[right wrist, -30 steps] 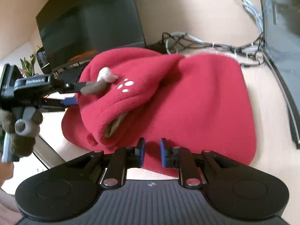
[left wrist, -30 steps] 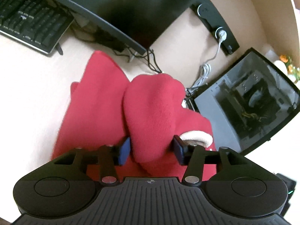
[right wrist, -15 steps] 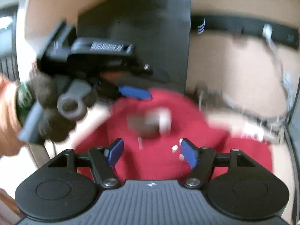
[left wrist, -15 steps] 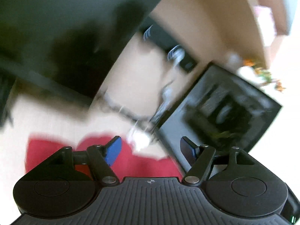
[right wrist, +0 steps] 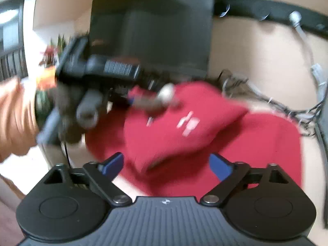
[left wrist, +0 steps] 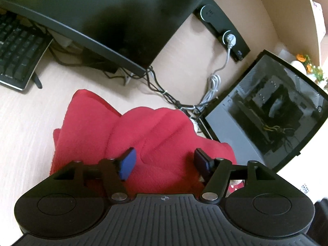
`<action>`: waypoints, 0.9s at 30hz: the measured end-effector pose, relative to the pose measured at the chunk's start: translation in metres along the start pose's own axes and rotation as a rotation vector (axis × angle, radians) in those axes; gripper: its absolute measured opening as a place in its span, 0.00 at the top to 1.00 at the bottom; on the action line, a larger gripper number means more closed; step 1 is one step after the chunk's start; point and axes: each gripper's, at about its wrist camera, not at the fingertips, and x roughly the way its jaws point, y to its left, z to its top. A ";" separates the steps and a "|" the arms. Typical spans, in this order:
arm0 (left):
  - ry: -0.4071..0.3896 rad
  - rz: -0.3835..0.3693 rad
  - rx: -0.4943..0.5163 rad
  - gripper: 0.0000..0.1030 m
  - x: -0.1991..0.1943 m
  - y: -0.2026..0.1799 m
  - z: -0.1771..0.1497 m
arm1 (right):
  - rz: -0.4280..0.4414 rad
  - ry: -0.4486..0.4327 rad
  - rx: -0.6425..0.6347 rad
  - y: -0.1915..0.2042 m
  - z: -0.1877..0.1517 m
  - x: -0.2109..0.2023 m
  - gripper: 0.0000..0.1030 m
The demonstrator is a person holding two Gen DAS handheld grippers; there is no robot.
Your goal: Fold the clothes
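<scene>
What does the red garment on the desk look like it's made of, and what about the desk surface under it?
The red garment looks like fleece: matte, fuzzy nap, thick soft folds with rounded edges. The pale desk surface looks like wood-grain laminate or wood, smooth with fine streaks; which of the two I cannot tell.

L gripper (left wrist: 164, 162): black body, ribbed housing at 6 o'clock w/ small round crosshair mark at centre. Two round discs, 7 and 5 o'clock. Black linkage arms, silver pivot screws. Fingertips carry blue pads (left wrist: 128, 163).

R gripper (right wrist: 167, 165): same build, ribbed black housing, silver screws, blue pads (right wrist: 220, 167). Frame blurred.

In R view, 9 o'clock: orange sleeve (right wrist: 12, 119), blurred.
</scene>
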 end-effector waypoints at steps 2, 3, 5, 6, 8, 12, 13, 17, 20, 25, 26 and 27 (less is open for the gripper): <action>-0.004 -0.003 -0.008 0.32 0.000 0.002 -0.001 | -0.007 -0.083 0.044 -0.015 0.017 -0.018 0.00; -0.005 -0.004 -0.011 0.31 0.000 0.002 -0.001 | -0.013 -0.107 0.076 -0.021 0.023 -0.018 0.00; -0.006 -0.005 -0.010 0.24 0.001 0.000 -0.001 | -0.024 -0.155 0.139 -0.035 0.037 -0.019 0.00; -0.004 -0.005 -0.008 0.22 0.002 -0.001 -0.001 | -0.027 -0.164 0.179 -0.044 0.040 -0.012 0.00; 0.005 -0.004 -0.002 0.15 0.004 -0.006 0.002 | -0.018 -0.148 0.280 -0.063 0.041 0.012 0.00; -0.006 -0.035 0.017 0.09 0.000 -0.016 0.012 | -0.063 0.080 0.356 -0.075 0.015 0.079 0.00; -0.013 -0.044 0.022 0.09 -0.001 -0.018 0.015 | -0.091 0.059 0.316 -0.068 0.007 0.084 0.00; -0.002 -0.033 0.003 0.09 0.003 -0.008 0.023 | -0.129 0.043 0.353 -0.059 0.010 0.081 0.00; 0.020 -0.023 -0.041 0.09 0.013 0.005 0.022 | -0.061 0.094 0.383 -0.070 0.022 0.076 0.00; 0.023 -0.030 -0.011 0.08 0.015 0.004 0.020 | -0.480 -0.039 0.275 -0.085 0.049 0.052 0.00; 0.021 -0.035 -0.015 0.08 0.015 0.006 0.020 | -0.567 -0.007 0.221 -0.085 0.052 0.059 0.00; 0.018 -0.042 -0.022 0.08 0.015 0.007 0.020 | -0.600 0.035 0.199 -0.088 0.052 0.070 0.00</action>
